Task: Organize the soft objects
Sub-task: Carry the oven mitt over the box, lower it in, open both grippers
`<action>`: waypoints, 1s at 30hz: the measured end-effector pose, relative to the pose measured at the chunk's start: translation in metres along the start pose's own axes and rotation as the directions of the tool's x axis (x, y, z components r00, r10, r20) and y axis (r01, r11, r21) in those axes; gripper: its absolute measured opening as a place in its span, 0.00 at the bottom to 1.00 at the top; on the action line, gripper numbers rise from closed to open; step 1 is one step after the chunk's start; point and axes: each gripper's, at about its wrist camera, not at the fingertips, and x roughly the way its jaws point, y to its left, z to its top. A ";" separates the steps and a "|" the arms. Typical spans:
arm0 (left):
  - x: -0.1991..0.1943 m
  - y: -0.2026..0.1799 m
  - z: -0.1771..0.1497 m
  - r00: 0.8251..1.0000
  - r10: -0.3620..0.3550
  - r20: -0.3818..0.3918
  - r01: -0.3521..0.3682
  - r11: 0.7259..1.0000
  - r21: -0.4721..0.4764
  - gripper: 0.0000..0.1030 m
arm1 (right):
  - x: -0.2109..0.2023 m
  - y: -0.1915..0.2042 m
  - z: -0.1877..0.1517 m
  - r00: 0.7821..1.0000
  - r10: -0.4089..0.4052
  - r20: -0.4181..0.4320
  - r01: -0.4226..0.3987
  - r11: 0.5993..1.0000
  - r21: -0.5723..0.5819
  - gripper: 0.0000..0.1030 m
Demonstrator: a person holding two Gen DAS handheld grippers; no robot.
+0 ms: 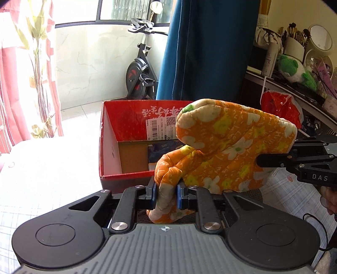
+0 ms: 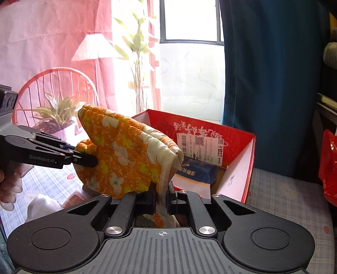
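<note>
Left claw [image 1: 166, 195] clamped on thumb of orange flower-printed quilted oven mitt [image 1: 231, 145]; right claw [image 1: 265, 160] pinching its cuff end, held over open red cardboard box [image 1: 126, 122] with printed label.

**A room in a home, likely a bedroom**

This is a lived-in home. An exercise bike [image 1: 141, 69] stands near a big window [image 1: 118, 10] with a pale tiled floor beside it. Long curtains hang there: a dark blue curtain [image 1: 206, 48] and a pink curtain [image 2: 52, 31]. A floor lamp [image 2: 94, 50] and a red chair [image 2: 56, 88] with a potted plant [image 2: 59, 111] stand in the corner. On a crowded shelf [image 1: 294, 84] there are makeup brushes [image 1: 294, 29], a round mirror [image 1: 321, 38] and a green plush toy [image 1: 294, 69]. A checked cloth [image 2: 284, 194] covers the surface where a red box [image 1: 124, 118] sits
</note>
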 end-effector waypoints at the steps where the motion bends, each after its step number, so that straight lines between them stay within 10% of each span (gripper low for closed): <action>1: -0.004 -0.001 0.002 1.000 0.002 0.014 -0.002 1.000 0.000 0.18 | -0.005 0.001 0.004 1.000 0.000 0.012 0.000 1.000 -0.005 0.08; 30: -0.017 -0.004 0.073 0.984 0.058 0.171 -0.061 0.998 0.012 0.18 | -0.016 -0.014 0.107 0.992 -0.044 0.118 0.055 0.995 -0.088 0.08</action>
